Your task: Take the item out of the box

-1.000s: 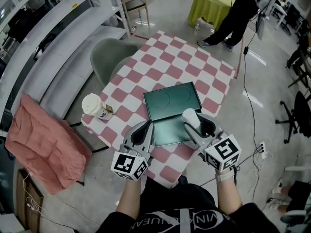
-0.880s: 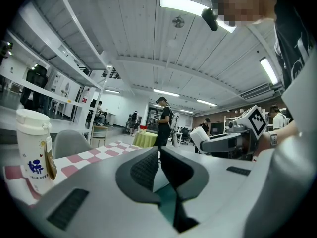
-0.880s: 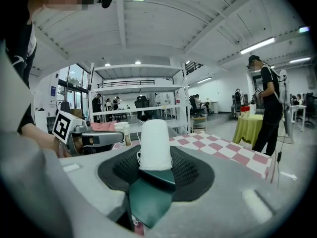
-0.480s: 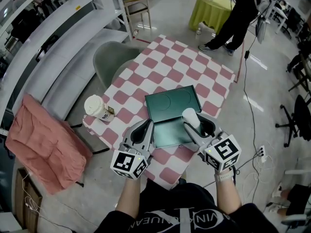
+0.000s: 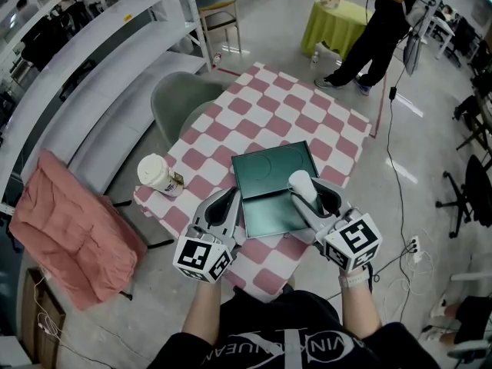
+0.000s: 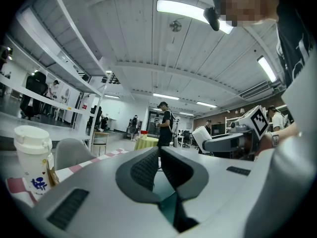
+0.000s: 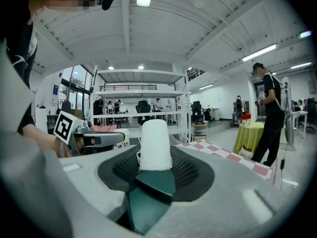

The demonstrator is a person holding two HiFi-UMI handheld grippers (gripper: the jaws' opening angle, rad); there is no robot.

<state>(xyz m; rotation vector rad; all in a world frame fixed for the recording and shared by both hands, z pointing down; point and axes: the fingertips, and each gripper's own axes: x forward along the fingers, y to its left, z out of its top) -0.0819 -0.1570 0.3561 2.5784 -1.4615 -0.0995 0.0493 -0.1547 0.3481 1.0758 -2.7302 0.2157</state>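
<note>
1. White spool (image 5: 300, 184), head view: it sits in the right tool (image 5: 311, 195), raised just over the right-hand rim of the open green box (image 5: 269, 177) on the checked surface (image 5: 261, 106). So it is out of the box but not yet set down. The left tool (image 5: 229, 204) lies at the box's left edge.
2. Left tool view: the jaws of the left tool (image 6: 159, 157) meet at their tips, with a sliver of green showing low in the gap. Whether they pinch the box edge I cannot tell.
3. Right tool view: the right tool (image 7: 155, 158) clamps the spool (image 7: 154, 144) by its lower half, one pad on each side of the round body. The spool stands upright, its long axis up and down, and its rounded top is clear above the pads.
4. Handling, as a judgement: it looks light, with soft wound thread, probably over a stiffer core. A moderate squeeze low on the body should hold it. Loose strands at the base could snag or unwind.
</note>
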